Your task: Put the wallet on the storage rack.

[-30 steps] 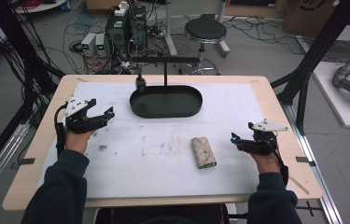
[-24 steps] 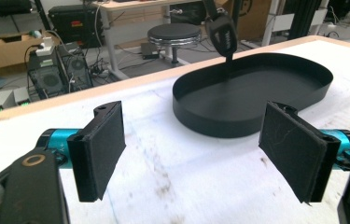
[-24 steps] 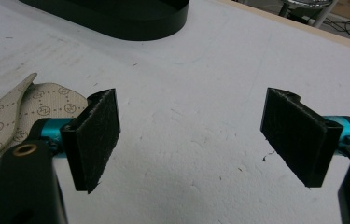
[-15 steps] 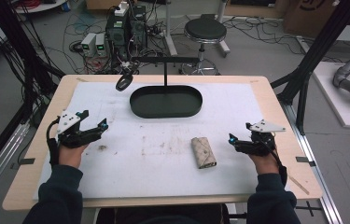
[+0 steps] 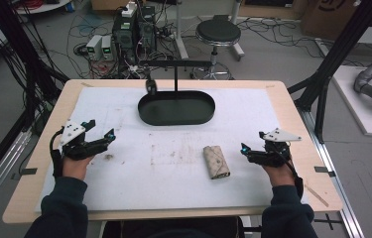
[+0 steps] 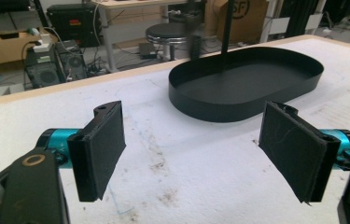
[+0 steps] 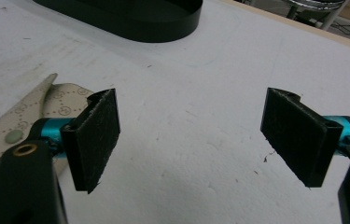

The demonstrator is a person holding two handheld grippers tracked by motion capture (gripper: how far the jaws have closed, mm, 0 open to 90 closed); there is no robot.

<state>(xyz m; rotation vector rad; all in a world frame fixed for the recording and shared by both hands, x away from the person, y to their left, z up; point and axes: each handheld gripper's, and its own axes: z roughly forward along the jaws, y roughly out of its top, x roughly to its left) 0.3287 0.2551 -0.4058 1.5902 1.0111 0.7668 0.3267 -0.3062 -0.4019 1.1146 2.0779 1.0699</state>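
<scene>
1. Since half a second ago, the left gripper (image 5: pixel 105 137) has drawn a little nearer the person's side, while the small dark object hanging from the stand (image 5: pixel 175 64) has swung from the tray's left end to its back rim.
2. Near the right gripper (image 5: pixel 245 150) lies a folded beige pouch (image 5: pixel 216 161), flat on the white mat (image 5: pixel 124 168), just to that gripper's left and not touching it.
3. Both grippers are spread wide with nothing between the jaws: the left gripper (image 6: pixel 191 149) over bare stained mat, the right gripper (image 7: pixel 189 140) beside the pouch (image 7: pixel 4 126).
4. Farther back sits a black oval tray (image 5: pixel 176 107), empty, well apart from the pouch.
</scene>
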